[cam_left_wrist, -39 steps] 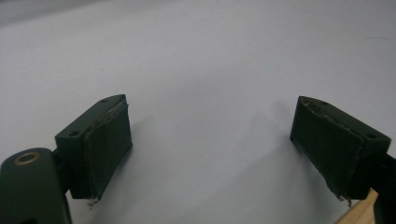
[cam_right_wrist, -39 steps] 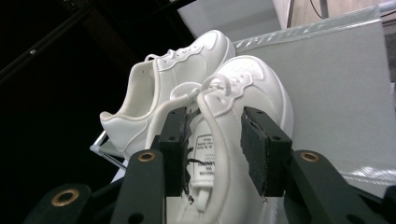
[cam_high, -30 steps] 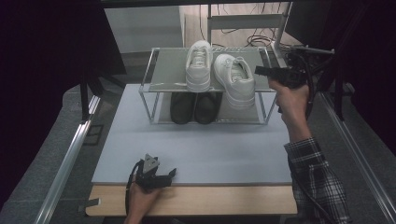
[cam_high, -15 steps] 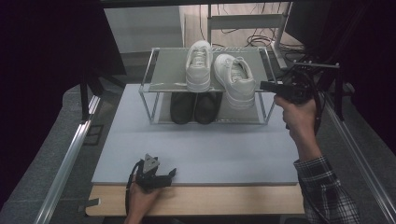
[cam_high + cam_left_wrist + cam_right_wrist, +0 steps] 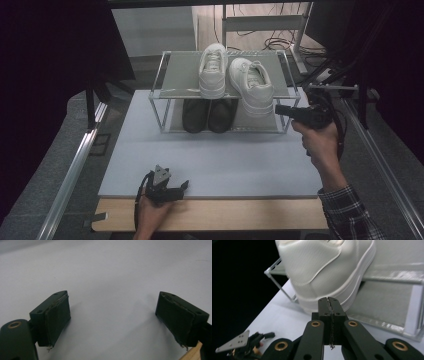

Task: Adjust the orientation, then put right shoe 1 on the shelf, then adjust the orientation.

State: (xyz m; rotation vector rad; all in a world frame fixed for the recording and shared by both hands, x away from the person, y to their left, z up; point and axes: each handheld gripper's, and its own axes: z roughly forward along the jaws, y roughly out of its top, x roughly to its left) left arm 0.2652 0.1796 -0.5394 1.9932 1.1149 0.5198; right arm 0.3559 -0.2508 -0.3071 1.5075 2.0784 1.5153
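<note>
Two white sneakers [image 5: 250,82] sit on the rack's [image 5: 180,75] top shelf; the right gripper [image 5: 281,110], lower and nearer than before, has just closed empty behind the right one. Left gripper [image 5: 181,188] rests open on the surface [image 5: 225,160].

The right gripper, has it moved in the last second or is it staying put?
Yes. The right gripper has dropped from level with the rack's top shelf toward its front right corner, behind the heel of the white shoe. Its jaws have just closed, empty.
</note>
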